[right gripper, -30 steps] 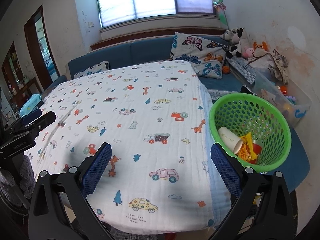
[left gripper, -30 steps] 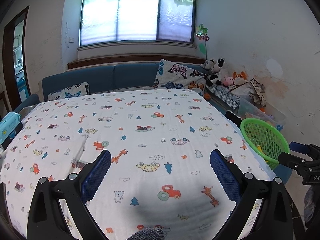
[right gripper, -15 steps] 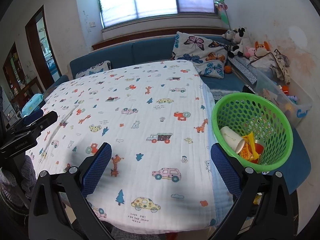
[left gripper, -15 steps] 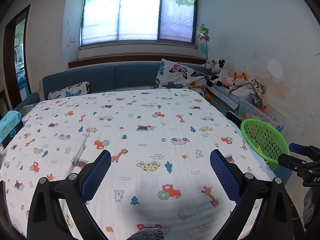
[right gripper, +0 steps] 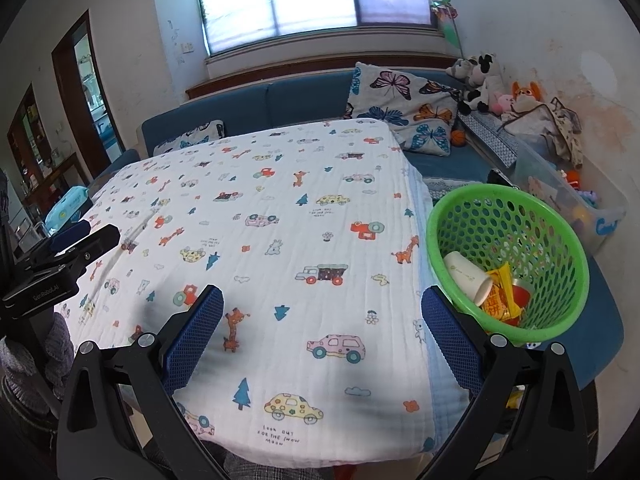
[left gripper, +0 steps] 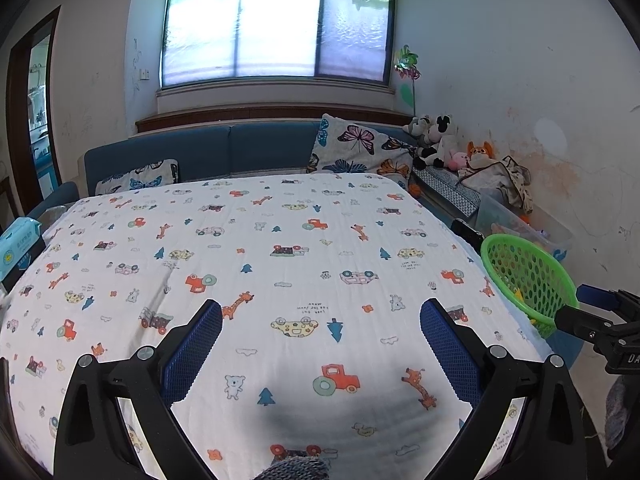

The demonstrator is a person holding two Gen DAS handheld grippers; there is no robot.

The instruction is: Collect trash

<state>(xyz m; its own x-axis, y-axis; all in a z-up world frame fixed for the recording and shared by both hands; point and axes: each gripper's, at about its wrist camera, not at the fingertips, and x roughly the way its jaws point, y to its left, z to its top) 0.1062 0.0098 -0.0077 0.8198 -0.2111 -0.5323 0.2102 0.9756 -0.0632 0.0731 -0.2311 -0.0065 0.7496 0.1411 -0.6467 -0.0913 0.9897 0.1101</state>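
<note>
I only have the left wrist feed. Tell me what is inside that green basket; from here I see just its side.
Observer: The right wrist view looks down into the green basket: a white paper cup lies on its side in it.
Operator: List anything else in there.
Observer: A yellow snack wrapper sits beside the cup, with something red next to it.
Operator: Report the right gripper.
Observer: The right gripper is open and holds nothing, above the printed blanket.
</note>
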